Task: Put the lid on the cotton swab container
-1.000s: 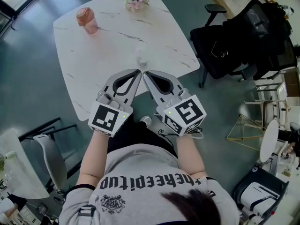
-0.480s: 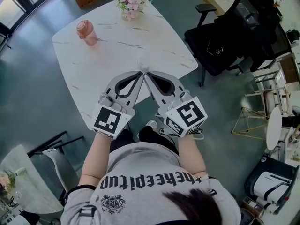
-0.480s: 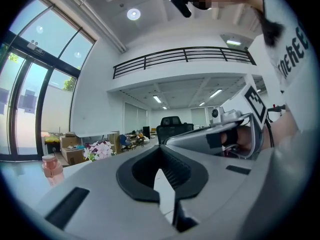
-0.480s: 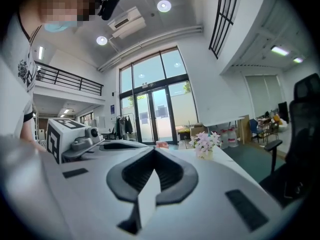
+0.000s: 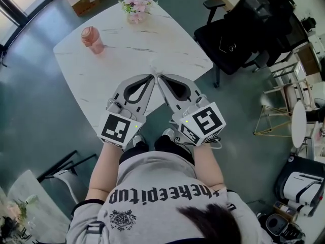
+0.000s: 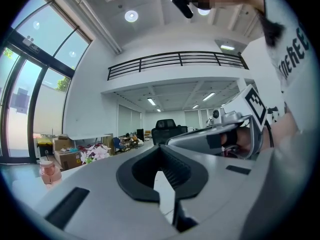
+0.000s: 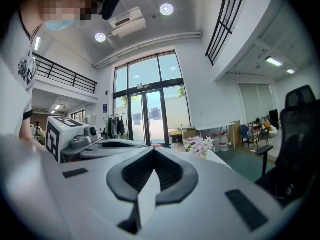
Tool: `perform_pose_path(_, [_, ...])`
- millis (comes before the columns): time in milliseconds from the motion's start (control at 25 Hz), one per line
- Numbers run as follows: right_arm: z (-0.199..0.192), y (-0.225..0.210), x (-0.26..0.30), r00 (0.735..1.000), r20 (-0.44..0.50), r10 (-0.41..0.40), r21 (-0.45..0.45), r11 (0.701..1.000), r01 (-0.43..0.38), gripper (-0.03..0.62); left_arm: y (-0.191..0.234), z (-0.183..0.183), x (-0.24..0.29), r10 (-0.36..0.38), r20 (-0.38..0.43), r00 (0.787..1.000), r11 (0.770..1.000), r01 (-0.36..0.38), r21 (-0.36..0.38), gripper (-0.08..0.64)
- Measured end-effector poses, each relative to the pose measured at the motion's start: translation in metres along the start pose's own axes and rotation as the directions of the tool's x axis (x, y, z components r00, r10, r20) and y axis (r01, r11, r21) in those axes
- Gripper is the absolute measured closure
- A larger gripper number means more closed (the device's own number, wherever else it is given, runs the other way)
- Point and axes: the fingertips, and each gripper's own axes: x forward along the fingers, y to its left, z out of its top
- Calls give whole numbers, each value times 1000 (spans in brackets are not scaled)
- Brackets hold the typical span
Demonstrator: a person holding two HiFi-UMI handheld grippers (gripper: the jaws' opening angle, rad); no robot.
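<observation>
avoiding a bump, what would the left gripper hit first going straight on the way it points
Likely the right gripper, whose tip sits almost against the left gripper's tip. If it slips past, the way looks free above the table, toward the black office chair; depth is hard to judge.

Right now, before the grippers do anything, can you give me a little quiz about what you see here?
1. True or false: the left gripper is holding the pink cup.
2. What stands at the far edge of the white table? A) flowers B) a laptop C) a bowl of fruit
3. Fill in: the jaws of the right gripper are ____ (together or apart).

Key:
1. False. The pink cup stands on the table away from both grippers, and the left gripper is shut on nothing.
2. A.
3. Together.
</observation>
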Motion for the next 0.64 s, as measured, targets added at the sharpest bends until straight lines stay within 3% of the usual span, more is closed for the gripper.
perform_pose_path(640, [6, 10, 2, 998, 11, -62, -15, 998, 63, 581, 5, 8, -10, -48, 22, 999, 999, 48, 22, 545])
